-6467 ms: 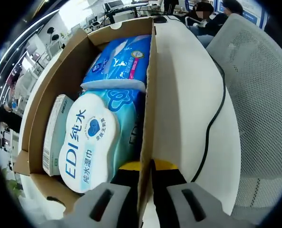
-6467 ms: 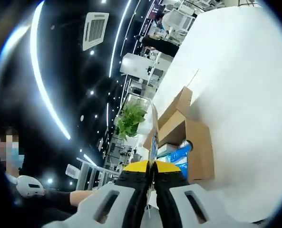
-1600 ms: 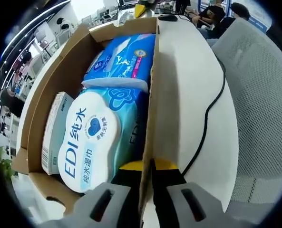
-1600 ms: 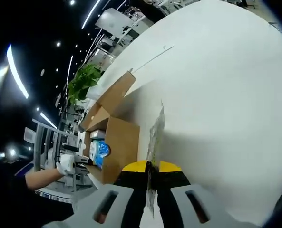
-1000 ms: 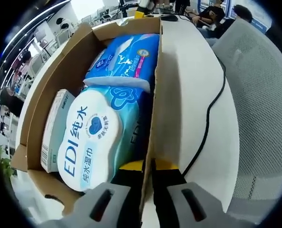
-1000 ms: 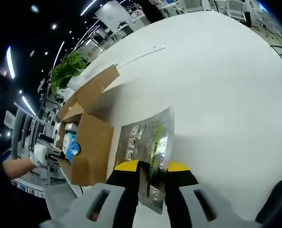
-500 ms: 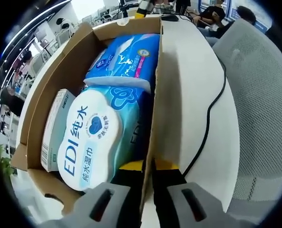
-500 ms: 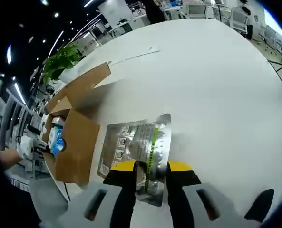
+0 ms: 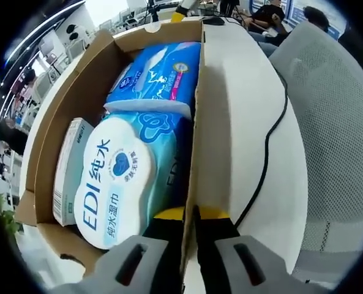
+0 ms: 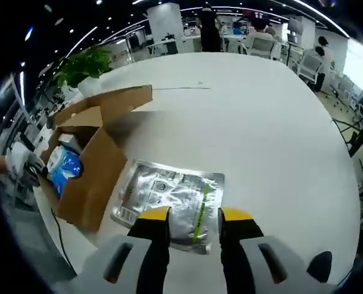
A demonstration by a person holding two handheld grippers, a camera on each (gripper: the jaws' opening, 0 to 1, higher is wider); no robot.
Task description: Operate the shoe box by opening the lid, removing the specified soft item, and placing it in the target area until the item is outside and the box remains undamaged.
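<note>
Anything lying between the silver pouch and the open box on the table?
Nothing: in the right gripper view, bare white table separates the silver pouch from the cardboard box. The right claw is open over the pouch's near edge.

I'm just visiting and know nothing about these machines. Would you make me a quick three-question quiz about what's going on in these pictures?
1. True or false: the silver pouch lies flat on the white table, outside the cardboard box.
2. The left gripper is shut on: A) a cable, B) the box wall, C) a wipes pack.
3. Fill in: the right gripper is ____ above the pouch.

Key: 1 true; 2 B; 3 open
</note>
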